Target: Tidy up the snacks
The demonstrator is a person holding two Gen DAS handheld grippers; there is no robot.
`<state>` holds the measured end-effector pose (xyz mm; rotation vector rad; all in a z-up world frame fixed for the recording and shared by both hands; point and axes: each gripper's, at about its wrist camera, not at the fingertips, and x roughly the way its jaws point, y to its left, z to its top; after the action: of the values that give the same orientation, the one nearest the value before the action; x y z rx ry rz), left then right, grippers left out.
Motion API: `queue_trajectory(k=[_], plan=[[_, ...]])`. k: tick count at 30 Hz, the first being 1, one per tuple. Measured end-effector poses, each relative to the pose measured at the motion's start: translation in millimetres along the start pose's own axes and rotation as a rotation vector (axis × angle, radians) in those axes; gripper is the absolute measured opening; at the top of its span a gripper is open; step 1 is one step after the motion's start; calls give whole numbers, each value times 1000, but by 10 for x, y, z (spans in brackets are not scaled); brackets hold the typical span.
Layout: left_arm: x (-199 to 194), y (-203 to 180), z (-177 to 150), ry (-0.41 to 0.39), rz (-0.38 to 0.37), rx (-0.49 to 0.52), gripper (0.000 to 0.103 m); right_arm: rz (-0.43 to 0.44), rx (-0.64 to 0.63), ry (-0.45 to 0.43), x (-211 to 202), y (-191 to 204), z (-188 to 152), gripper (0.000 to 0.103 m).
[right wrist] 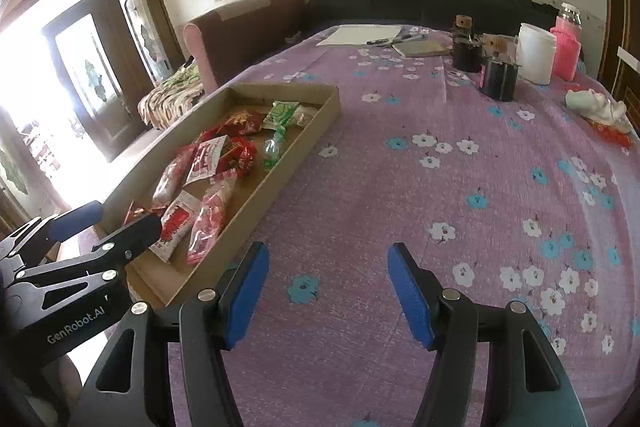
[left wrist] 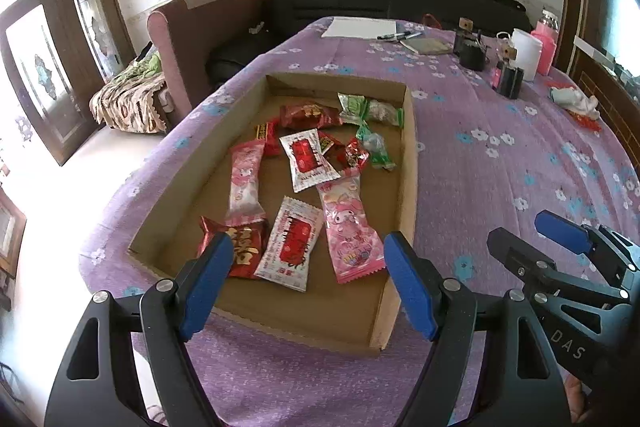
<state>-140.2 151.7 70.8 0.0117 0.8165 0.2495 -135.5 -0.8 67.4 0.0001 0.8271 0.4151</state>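
Observation:
A shallow cardboard tray (left wrist: 408,163) lies on the purple flowered tablecloth and holds several snack packets: pink ones (left wrist: 348,231), white-and-red ones (left wrist: 290,243), red ones (left wrist: 308,115) and green ones (left wrist: 372,143). My left gripper (left wrist: 308,283) is open and empty, just above the tray's near end. My right gripper (right wrist: 328,291) is open and empty over bare cloth, to the right of the tray (right wrist: 276,183). The right gripper also shows at the right of the left wrist view (left wrist: 540,239); the left one shows at the left of the right wrist view (right wrist: 104,223).
At the table's far end are a paper sheet (left wrist: 360,27), markers (left wrist: 400,35), dark cylindrical holders (right wrist: 498,79), a white container (right wrist: 536,53) and a pink bottle (right wrist: 568,43). A crumpled white cloth (right wrist: 596,107) lies at the right. Sofas stand beyond the table.

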Motion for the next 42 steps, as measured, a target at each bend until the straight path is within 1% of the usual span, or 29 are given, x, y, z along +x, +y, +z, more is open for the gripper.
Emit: queue_trajectory(k=[4, 7, 15, 26, 30, 34, 35, 36, 37, 38, 39, 40, 41, 42], plan=[[40, -28, -6, 12, -4, 1, 78, -3, 1, 4, 24, -5, -12, 64], [82, -39, -2, 24, -10, -1, 78, -8, 3, 4, 44, -11, -13, 66], [138, 6, -18, 41, -27, -16, 78, -41, -5, 11, 109, 25, -15, 68], [88, 177, -21, 21, -29, -65, 78, -84, -62, -12, 75, 232, -5, 68], [33, 254, -19, -3, -28, -87, 78, -99, -73, -23, 50, 302, -7, 72], [-125, 326, -23, -88, 23, -108, 78, -111, -71, -25, 43, 319, 1, 73], [-208, 361, -23, -136, 46, -123, 78, -112, -73, -26, 38, 326, 1, 73], [-265, 386, -26, -167, 61, -135, 78, -113, -74, -27, 33, 333, 0, 73], [-371, 430, -31, -223, 87, -158, 79, -115, -77, -30, 24, 344, -4, 73], [-434, 453, -30, -254, 100, -169, 82, -116, -80, -33, 16, 353, -5, 73], [-533, 489, -34, -300, 115, -184, 92, -118, -85, -38, 0, 369, -7, 73], [-632, 525, -42, -345, 126, -200, 99, -119, -90, -43, -12, 388, -7, 73], [-682, 552, -46, -366, 130, -210, 103, -119, -95, -47, -24, 405, -7, 73], [-754, 587, -65, -400, 138, -226, 103, -119, -103, -52, -36, 428, -6, 73]])
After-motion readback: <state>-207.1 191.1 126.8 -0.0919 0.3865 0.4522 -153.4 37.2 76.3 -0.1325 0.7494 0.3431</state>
